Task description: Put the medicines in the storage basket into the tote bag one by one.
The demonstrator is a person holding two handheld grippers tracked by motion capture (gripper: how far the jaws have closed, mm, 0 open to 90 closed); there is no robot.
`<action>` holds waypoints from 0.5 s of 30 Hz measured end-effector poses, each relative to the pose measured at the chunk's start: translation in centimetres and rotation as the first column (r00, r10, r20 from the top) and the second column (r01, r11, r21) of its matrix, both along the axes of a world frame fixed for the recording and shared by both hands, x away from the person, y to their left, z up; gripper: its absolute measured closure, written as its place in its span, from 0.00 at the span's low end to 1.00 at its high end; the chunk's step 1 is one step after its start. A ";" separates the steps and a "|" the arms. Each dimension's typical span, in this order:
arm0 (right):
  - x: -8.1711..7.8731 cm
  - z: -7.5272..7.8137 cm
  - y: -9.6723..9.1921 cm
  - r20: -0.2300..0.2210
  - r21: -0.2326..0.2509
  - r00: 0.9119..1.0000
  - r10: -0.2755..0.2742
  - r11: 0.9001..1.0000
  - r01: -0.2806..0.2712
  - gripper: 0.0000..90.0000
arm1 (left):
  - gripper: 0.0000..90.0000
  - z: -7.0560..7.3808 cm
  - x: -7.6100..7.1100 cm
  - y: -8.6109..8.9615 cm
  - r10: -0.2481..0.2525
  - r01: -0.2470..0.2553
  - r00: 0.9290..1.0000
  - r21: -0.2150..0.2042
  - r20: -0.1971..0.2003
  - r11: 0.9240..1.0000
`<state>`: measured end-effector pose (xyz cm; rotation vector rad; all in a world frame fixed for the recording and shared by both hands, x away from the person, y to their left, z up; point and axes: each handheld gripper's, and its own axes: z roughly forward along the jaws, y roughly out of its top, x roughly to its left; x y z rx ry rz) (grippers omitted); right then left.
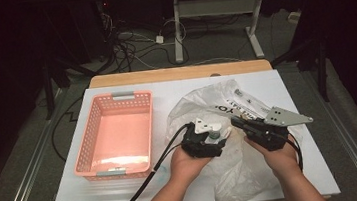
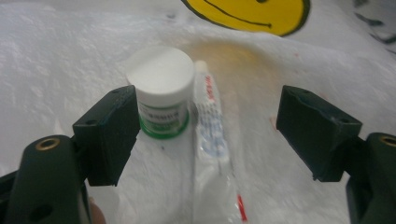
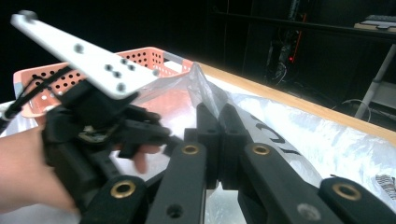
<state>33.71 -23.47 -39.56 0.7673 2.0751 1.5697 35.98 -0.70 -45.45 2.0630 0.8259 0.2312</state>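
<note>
**Bag held open, jar next**

Right gripper point(image 3: 219, 121), jaws pressed together, pinches the plastic bag point(image 1: 234, 175) rim upward. Left gripper point(image 2: 210, 135), jaws spread, holds nothing; white-lidded jar point(image 2: 161, 91) sits at its 11 o'clock inside the bag, tube point(image 2: 210, 121) just beside. Best approach: centre the jaws on the jar. Green label unreadable; yellow smiley print point(image 2: 252, 14) at 12 o'clock.

Overhead light is falling brightly on the white rectangular tabletop point(image 1: 126, 196) while the surrounding room is sinking into darkness. In the left gripper view, the crinkled translucent plastic bag point(image 2: 70, 56) is glaring near-white, and the lower edge is blurring softly.
</note>
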 end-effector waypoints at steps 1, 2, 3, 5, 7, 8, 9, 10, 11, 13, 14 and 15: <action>0.0 0.0 0.0 0.001 -0.002 1.000 0.001 1.000 -0.001 1.00 | 0.21 0.1 -0.4 0.1 -0.010 0.010 1.000 0.000 -0.005 1.000; 0.0 0.0 0.0 0.000 -0.001 1.000 0.001 1.000 -0.001 1.00 | 0.21 0.1 -0.9 0.3 -0.024 0.024 1.000 -0.008 -0.012 1.000; 0.0 0.0 0.0 0.000 -0.001 1.000 0.000 1.000 0.000 1.00 | 0.21 0.2 -1.3 0.4 -0.034 0.033 0.999 -0.014 -0.011 0.999; -0.1 0.0 0.0 0.001 -0.002 1.000 0.000 1.000 0.000 1.00 | 0.17 0.4 -2.2 0.7 -0.055 0.055 0.998 -0.019 -0.004 0.998; -0.1 0.1 0.0 0.005 -0.004 1.000 0.000 1.000 0.000 1.00 | 0.16 0.5 -2.9 1.0 -0.079 0.079 0.997 -0.041 -0.005 0.996; -0.1 0.1 0.0 0.003 -0.004 1.000 0.000 1.000 0.000 1.00 | 0.14 0.6 -3.2 1.2 -0.087 0.087 0.996 -0.049 -0.009 0.995; -0.1 0.1 0.0 0.003 -0.004 1.000 -0.001 1.000 0.001 1.00 | 0.11 0.7 -3.4 1.4 -0.090 0.089 0.996 -0.054 -0.013 0.995; -0.1 0.1 0.0 0.004 -0.003 1.000 -0.003 1.000 0.003 1.00 | 0.07 0.7 -3.7 1.6 -0.093 0.091 0.996 -0.061 -0.020 0.994; -0.1 0.1 -0.1 0.004 -0.002 1.000 -0.002 1.000 0.002 1.00 | 0.04 0.7 -3.9 1.8 -0.096 0.094 0.995 -0.065 -0.026 0.993; -0.1 0.1 -0.1 0.003 -0.001 1.000 -0.006 1.000 0.006 1.00 | 0.00 0.8 -4.5 2.3 -0.101 0.099 0.994 -0.073 -0.032 0.992; -0.1 0.1 -0.1 0.002 -0.002 1.000 -0.006 1.000 0.006 1.00 | 0.00 0.8 -4.8 2.5 -0.104 0.102 0.994 -0.076 -0.030 0.992; -0.1 0.1 -0.1 0.002 -0.002 1.000 -0.007 1.000 0.007 1.00 | 0.00 0.9 -5.1 2.8 -0.108 0.106 0.994 -0.074 -0.025 0.992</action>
